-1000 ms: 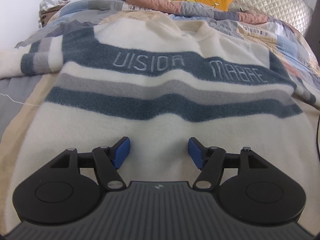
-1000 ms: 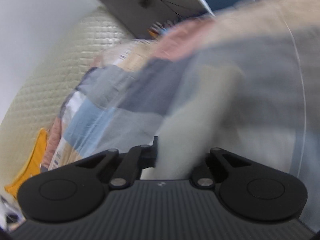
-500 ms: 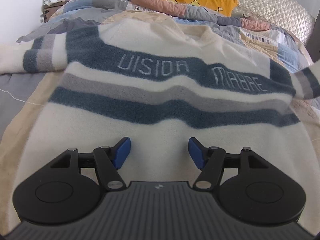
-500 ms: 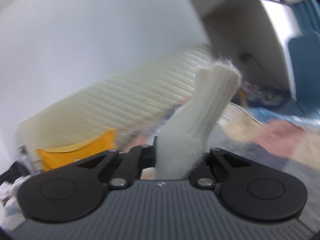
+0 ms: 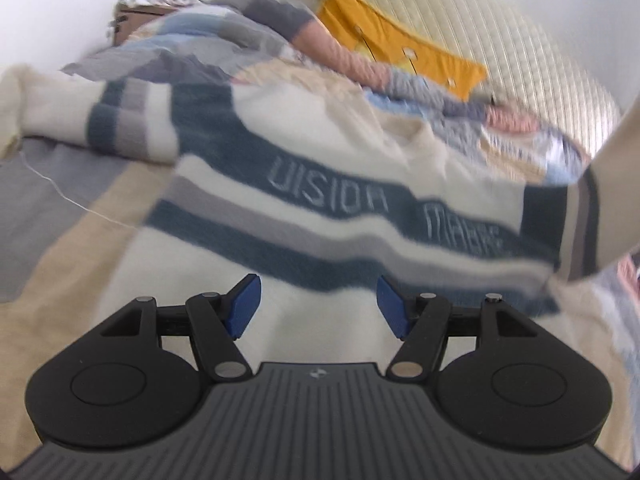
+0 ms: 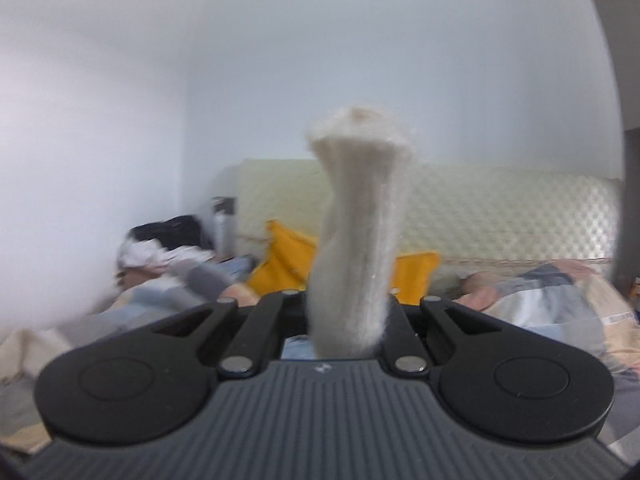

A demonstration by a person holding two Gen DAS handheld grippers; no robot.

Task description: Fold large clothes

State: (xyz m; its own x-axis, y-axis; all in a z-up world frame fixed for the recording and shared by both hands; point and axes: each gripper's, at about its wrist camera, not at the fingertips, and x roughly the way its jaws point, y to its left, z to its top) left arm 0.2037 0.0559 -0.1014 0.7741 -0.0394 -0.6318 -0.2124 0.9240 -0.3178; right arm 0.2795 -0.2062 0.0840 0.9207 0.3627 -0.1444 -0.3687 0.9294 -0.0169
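Striped sweater (image 5: 320,184) flat on bed (image 5: 60,216), front up. Right tongs (image 6: 348,316) clamp sleeve cuff (image 6: 360,216), raised off sweater for fold-in. Left tongs (image 5: 318,306) open, empty, over hem.

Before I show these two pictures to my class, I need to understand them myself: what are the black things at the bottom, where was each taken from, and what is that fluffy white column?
Each picture comes from a camera mounted on a hand-held two-finger gripper, looking forward along its fingers; a person carries one in each hand. The black shapes are the grippers themselves.

In the left-hand view, the left gripper is open and holds nothing. Below it a cream sweater with blue and grey stripes lies spread on a bed with a patchwork quilt.

In the right-hand view, the right gripper is shut on the sweater's cream sleeve, which is the fluffy column. The left view shows that sleeve rising off the bed at the right edge.
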